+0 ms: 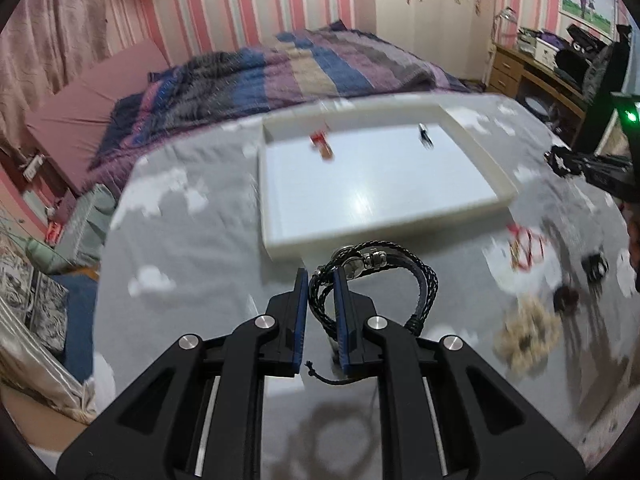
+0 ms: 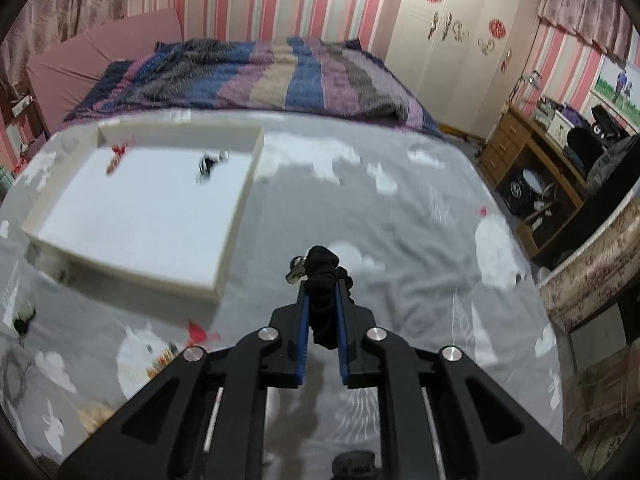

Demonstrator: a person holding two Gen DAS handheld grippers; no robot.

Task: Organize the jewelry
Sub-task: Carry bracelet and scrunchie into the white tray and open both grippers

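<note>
My left gripper (image 1: 321,276) is shut on a black braided bracelet (image 1: 420,280) with a metal clasp, held above the grey bedspread just in front of the white tray (image 1: 400,228). The tray holds a red item (image 1: 322,145) and a small black item (image 1: 425,135). My right gripper (image 2: 321,280) is shut on a black fabric hair tie with a metal charm (image 2: 320,268), held above the bedspread to the right of the tray (image 2: 236,216). The tray's red item (image 2: 115,159) and black item (image 2: 208,166) show there too.
Loose on the bedspread right of the left gripper lie a red bracelet (image 1: 524,248), a beige scrunchie (image 1: 526,336), and small dark items (image 1: 566,298). A red piece (image 2: 202,332) lies near the tray's front corner. A striped blanket (image 1: 280,72) lies behind; a desk (image 2: 532,152) stands right.
</note>
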